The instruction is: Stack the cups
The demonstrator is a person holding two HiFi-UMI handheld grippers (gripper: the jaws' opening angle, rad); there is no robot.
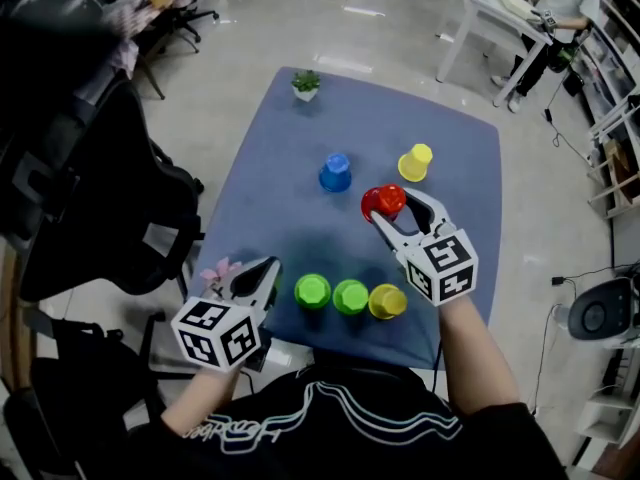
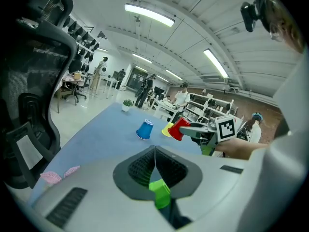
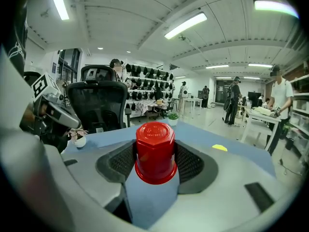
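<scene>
Holding red cup (image 1: 384,202) above blue table (image 1: 300,138), edges distant.

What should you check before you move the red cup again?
1. The right gripper has its fingers pressed on both sides of the red cup: ok.
2. The red cup is upside down like the other cups: ok.
3. The red cup is lifted off the table: ok.
4. The left gripper is closed, empty and off to the side: ok.
5. The blue cup and the far yellow cup stand upside down with nothing on them: ok.
6. Which cup the red one goes on: cannot tell.
</scene>
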